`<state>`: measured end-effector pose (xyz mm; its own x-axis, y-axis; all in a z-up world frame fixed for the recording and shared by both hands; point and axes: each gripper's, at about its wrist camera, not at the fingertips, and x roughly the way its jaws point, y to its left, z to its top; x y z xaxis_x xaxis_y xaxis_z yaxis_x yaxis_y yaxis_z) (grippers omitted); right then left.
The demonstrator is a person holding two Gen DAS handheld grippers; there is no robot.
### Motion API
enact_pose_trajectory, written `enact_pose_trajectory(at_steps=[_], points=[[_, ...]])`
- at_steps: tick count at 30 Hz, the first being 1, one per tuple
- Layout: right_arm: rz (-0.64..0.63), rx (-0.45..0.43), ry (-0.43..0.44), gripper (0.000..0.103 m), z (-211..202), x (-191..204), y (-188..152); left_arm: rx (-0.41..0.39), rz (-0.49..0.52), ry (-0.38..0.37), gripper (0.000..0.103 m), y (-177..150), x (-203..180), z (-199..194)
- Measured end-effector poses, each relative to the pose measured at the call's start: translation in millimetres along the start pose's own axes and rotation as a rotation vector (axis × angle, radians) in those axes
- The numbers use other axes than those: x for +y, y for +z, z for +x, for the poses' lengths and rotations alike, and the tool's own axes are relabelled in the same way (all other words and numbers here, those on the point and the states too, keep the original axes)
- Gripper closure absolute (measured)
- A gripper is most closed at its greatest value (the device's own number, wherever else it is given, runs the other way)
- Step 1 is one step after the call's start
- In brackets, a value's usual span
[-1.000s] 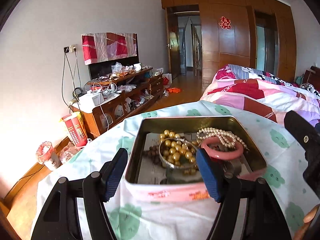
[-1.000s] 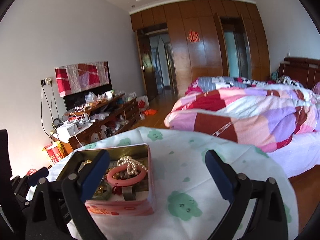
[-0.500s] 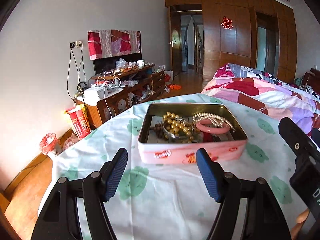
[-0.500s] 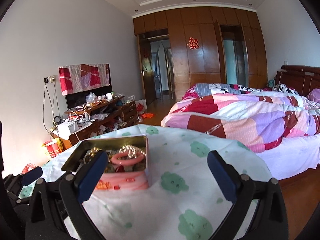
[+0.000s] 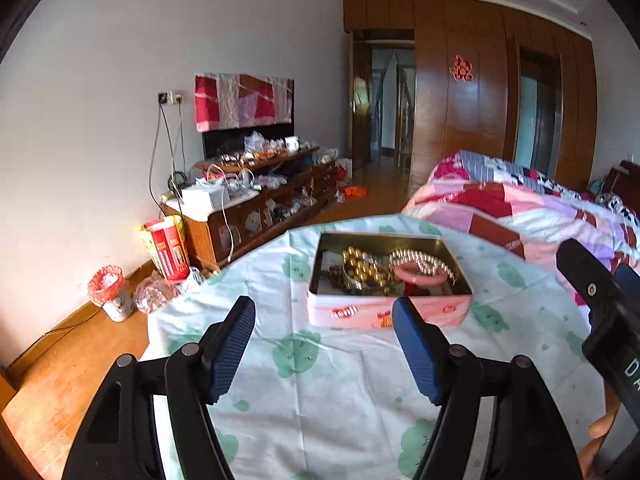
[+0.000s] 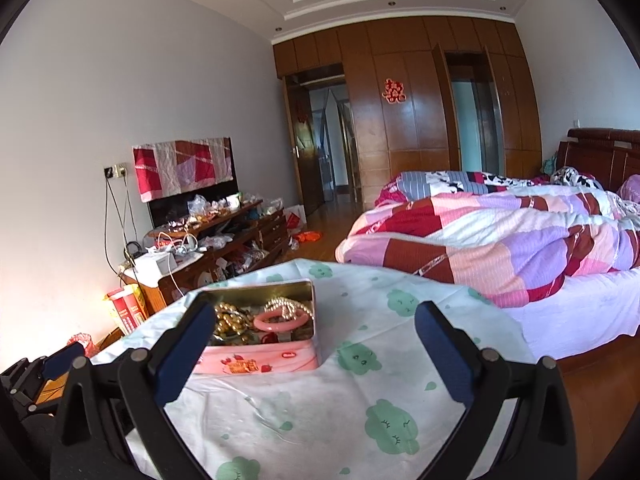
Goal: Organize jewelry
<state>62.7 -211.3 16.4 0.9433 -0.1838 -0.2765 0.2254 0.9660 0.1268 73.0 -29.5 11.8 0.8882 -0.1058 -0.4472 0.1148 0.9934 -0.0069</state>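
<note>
A pink tin box (image 5: 384, 312) stands open on the table with the white, green-patterned cloth (image 5: 320, 392). It holds a pink bangle (image 5: 418, 276), a pearl strand (image 5: 420, 258), gold beads (image 5: 360, 266) and darker pieces. My left gripper (image 5: 324, 330) is open and empty, in front of the box and apart from it. In the right wrist view the box (image 6: 260, 360) sits at left, with the bangle (image 6: 282, 320) inside. My right gripper (image 6: 316, 334) is open and empty, near the box's right side.
A bed with a patchwork quilt (image 6: 500, 240) lies to the right of the table. A cluttered wooden TV cabinet (image 5: 248, 208) stands along the left wall, with a red bin (image 5: 110, 292) and red cartons (image 5: 166, 252) on the wood floor.
Both grippers have drawn back from the tin box and risen; the box now lies farther off and smaller in both views. Both stay open and empty.
</note>
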Motion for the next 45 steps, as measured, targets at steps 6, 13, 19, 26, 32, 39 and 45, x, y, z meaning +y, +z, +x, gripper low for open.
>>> enact_pose_trajectory(at_steps=[6,13,19,26,32,39,45], points=[[0.013,-0.046,0.007,0.0,-15,-1,14,-0.046,-0.006,0.027,0.029,14,1,-19],[0.03,-0.069,0.012,0.0,-21,-3,19,-0.064,0.001,0.021,0.027,18,0,-25],[0.033,-0.07,0.013,0.0,-22,-3,20,-0.057,-0.002,0.019,0.027,16,1,-25],[0.03,-0.066,0.014,0.0,-23,-3,19,-0.048,-0.005,0.021,0.027,14,1,-24],[0.029,-0.07,0.012,0.0,-23,-3,19,-0.054,0.0,0.021,0.027,15,0,-25],[0.02,-0.083,0.014,0.0,-26,0,20,-0.06,-0.005,0.021,0.027,14,2,-27],[0.024,-0.078,0.014,0.0,-25,0,20,-0.058,-0.004,0.02,0.027,14,2,-28]])
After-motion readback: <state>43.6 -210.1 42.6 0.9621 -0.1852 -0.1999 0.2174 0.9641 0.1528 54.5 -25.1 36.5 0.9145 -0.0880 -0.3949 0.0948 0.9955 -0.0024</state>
